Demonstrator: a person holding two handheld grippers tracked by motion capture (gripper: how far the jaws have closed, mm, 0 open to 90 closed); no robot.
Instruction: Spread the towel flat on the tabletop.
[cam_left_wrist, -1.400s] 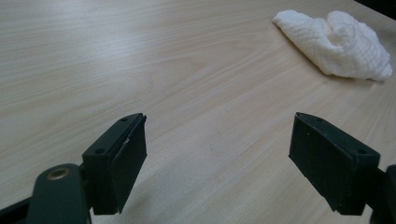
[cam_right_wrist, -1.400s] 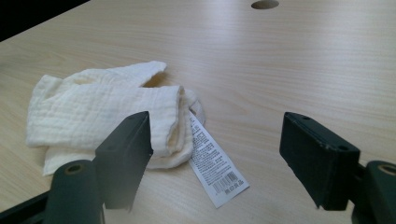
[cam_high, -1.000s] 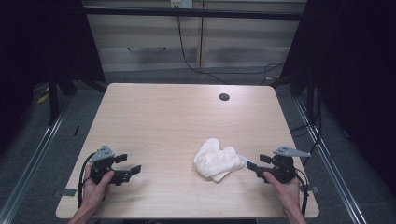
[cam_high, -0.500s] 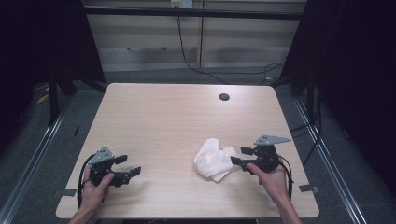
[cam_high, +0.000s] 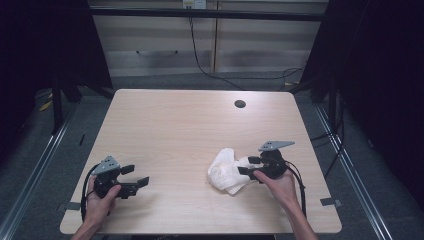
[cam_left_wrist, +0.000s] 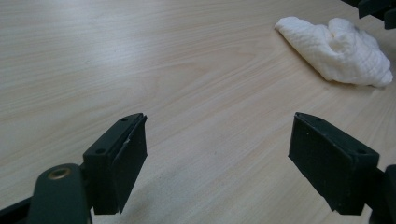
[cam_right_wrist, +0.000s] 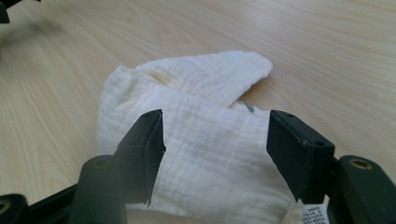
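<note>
While the left gripper is sitting spread over bare wood at the lower left of the high view, the right gripper is straddling, jaws wide, the crumpled white cloth lying lower right of centre, its long axis running upper left to lower right.

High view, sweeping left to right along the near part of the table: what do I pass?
Left tongs → white cloth → right tongs, open over the cloth's right edge.
</note>
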